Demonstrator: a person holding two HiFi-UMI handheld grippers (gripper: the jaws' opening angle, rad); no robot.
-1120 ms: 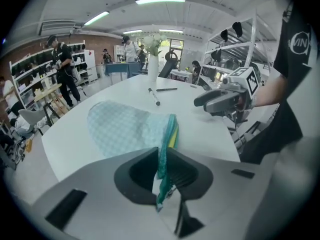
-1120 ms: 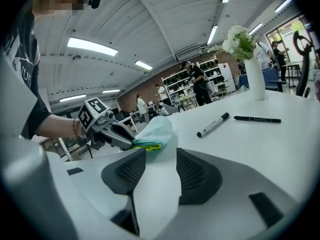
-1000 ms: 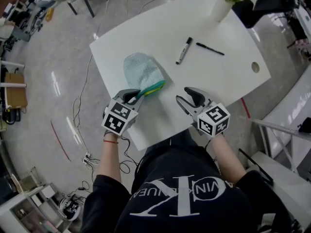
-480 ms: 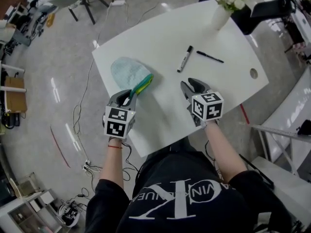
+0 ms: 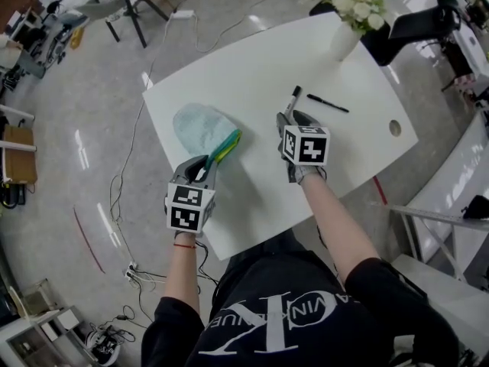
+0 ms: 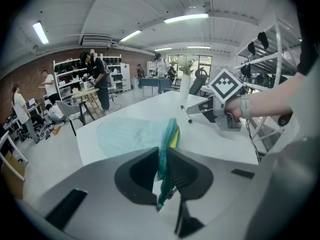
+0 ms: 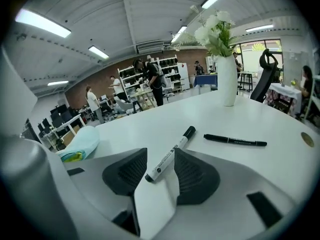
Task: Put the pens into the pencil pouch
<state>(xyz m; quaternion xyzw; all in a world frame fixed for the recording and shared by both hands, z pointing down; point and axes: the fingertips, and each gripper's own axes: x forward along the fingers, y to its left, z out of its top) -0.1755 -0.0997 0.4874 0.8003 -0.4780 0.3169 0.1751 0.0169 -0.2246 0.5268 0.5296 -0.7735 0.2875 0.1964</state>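
A light blue pencil pouch [image 5: 200, 125] with a teal and yellow opening edge [image 6: 169, 139] lies on the white table [image 5: 252, 60]. My left gripper [image 5: 205, 163] is shut on that edge and holds it up a little [image 6: 161, 169]. A white marker with a black cap [image 5: 293, 98] lies at mid-table. My right gripper [image 5: 290, 119] straddles its near end [image 7: 170, 154]. Its jaws are opening, and the pads stand clear of the marker on both sides [image 7: 161, 170]. To the right of the marker lies a thin black pen [image 7: 235, 140].
A white vase of flowers [image 5: 344, 37] stands at the table's far edge. A round cable hole [image 5: 395, 128] sits near the right edge. A black office chair [image 5: 416, 21] stands beyond the vase. People work at shelves far off in the room.
My right gripper has travelled forward across the table from the near edge to the marker, which now lies between its jaws. The left gripper has kept its grip on the pouch edge.
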